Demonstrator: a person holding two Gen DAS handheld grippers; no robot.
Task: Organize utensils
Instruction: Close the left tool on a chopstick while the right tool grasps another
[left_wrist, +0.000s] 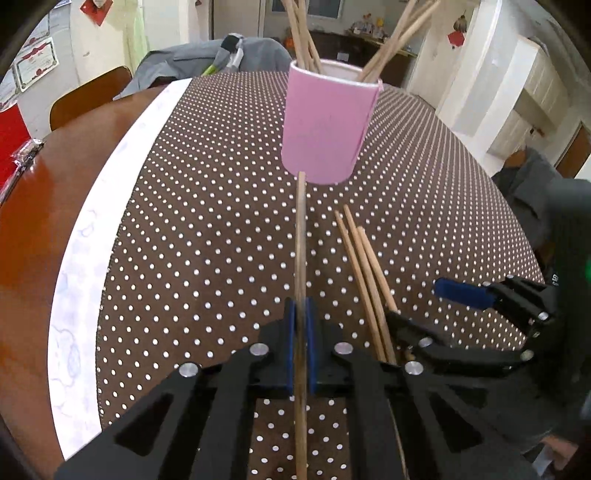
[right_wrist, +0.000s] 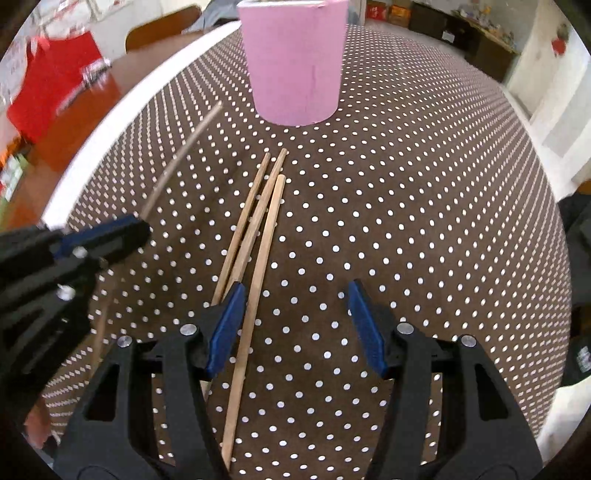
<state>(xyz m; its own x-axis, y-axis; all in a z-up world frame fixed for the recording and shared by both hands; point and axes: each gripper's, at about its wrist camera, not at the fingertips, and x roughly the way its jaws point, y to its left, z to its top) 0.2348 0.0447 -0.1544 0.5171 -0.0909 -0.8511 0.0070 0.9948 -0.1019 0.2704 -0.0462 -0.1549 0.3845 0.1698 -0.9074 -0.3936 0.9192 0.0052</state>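
Note:
A pink cup (left_wrist: 327, 122) stands on the dotted brown tablecloth and holds several wooden chopsticks (left_wrist: 391, 40). It also shows in the right wrist view (right_wrist: 295, 62). My left gripper (left_wrist: 301, 325) is shut on one chopstick (left_wrist: 301, 240) that points at the cup's base, lifted off the cloth. In the right wrist view this gripper (right_wrist: 122, 232) and its chopstick (right_wrist: 177, 158) show at the left, blurred. Three loose chopsticks (right_wrist: 258, 221) lie on the cloth. My right gripper (right_wrist: 295, 317) is open just above their near ends, its left finger over them. It shows in the left wrist view (left_wrist: 424, 306).
The tablecloth (left_wrist: 221, 206) has a white border (left_wrist: 96, 221) at the left, with bare brown table (left_wrist: 44, 221) beyond. A red bag (right_wrist: 51, 81) and a chair (left_wrist: 88, 96) are at the far left. Dark clothing (left_wrist: 543, 184) lies at the right edge.

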